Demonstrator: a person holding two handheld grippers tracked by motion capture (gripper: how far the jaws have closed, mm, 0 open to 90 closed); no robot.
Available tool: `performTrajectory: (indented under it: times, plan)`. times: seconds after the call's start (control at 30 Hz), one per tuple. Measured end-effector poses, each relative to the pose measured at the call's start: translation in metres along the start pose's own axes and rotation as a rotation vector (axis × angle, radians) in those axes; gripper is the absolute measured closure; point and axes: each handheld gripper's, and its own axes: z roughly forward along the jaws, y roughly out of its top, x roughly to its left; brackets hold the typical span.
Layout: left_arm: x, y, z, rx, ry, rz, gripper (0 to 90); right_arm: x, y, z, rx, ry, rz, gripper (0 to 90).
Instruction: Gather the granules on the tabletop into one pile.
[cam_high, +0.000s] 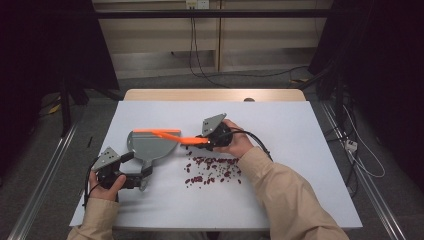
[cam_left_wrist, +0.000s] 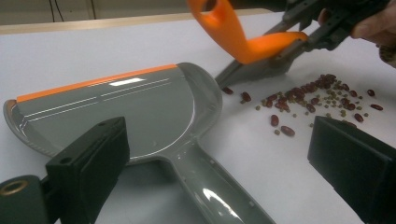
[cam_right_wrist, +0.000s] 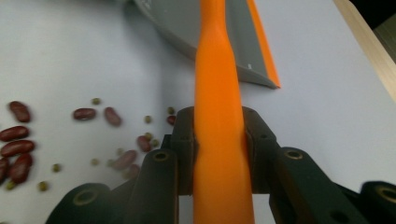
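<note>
**A:** From the high view, what do your tongs hold?

**B:** Your right tongs (cam_high: 204, 140) clamp the orange brush handle (cam_high: 192, 141) beside the grey dustpan (cam_high: 150, 145); your left tongs (cam_high: 142, 177) sit at the dustpan's handle, beans (cam_high: 212, 170) scattered on the counter (cam_high: 300, 150).

**A:** And the left gripper view?

**B:** Jaws wide apart, either side of the dustpan's (cam_left_wrist: 140, 105) handle, not pressing.

**A:** The right gripper view?

**B:** Pads squeeze the brush handle (cam_right_wrist: 218, 130).
</note>
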Motion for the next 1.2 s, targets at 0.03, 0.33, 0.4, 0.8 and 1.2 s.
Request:
performTrajectory:
  times: [0.03, 0.33, 0.4, 0.8, 1.2]
  plan:
    - [0.000, 0.000, 0.000, 0.001, 0.000, 0.000, 5.3, 0.003, 0.000, -0.001, -0.001, 0.010, -0.011, 71.3]
    - [0.001, -0.001, 0.000, 0.004, 0.007, 0.000, 5.3, 0.025, -0.005, -0.017, -0.017, 0.063, -0.032, 71.3]
    - [0.001, 0.000, 0.001, 0.004, 0.006, 0.002, 5.3, 0.029, -0.006, -0.019, -0.016, 0.068, -0.031, 71.3]
    - [0.000, 0.000, 0.001, 0.004, 0.002, 0.004, 5.3, 0.023, -0.011, -0.043, -0.088, 0.004, 0.040, 71.5]
    - [0.001, -0.001, 0.002, 0.010, 0.002, 0.004, 5.3, 0.016, -0.037, -0.045, -0.030, -0.057, 0.101, 71.5]
